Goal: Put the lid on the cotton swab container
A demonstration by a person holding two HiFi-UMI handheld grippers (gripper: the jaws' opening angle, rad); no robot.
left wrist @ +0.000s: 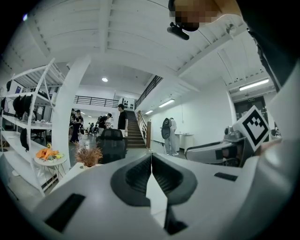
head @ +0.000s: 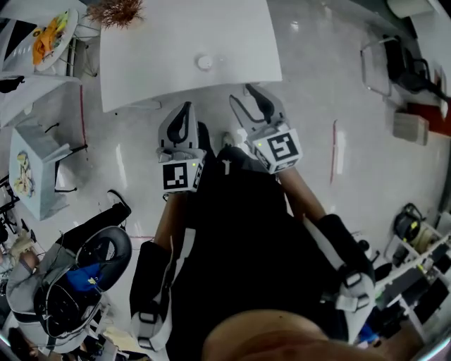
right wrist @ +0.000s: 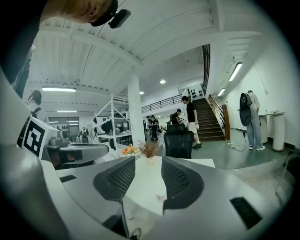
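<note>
A small round whitish thing (head: pixel 204 62), too small to tell container from lid, lies alone on the white table (head: pixel 141 63). Both grippers hang over the floor just short of the table's near edge. My left gripper (head: pixel 186 107) is shut, its jaws meeting with nothing between them (left wrist: pixel 151 157). My right gripper (head: pixel 244 94) stands open and holds nothing. In the right gripper view its jaws (right wrist: pixel 149 176) frame the table (right wrist: pixel 145 187) and a tiny pinkish thing (right wrist: pixel 161 197) on it. No separate lid shows in any view.
A dried plant (head: pixel 115 12) stands at the table's far left corner. A small round table with orange items (head: pixel 51 35) is at the left, and a person sits at the lower left (head: pixel 42 289). A black office chair (right wrist: pixel 178 143) stands beyond the table; people stand near the stairs.
</note>
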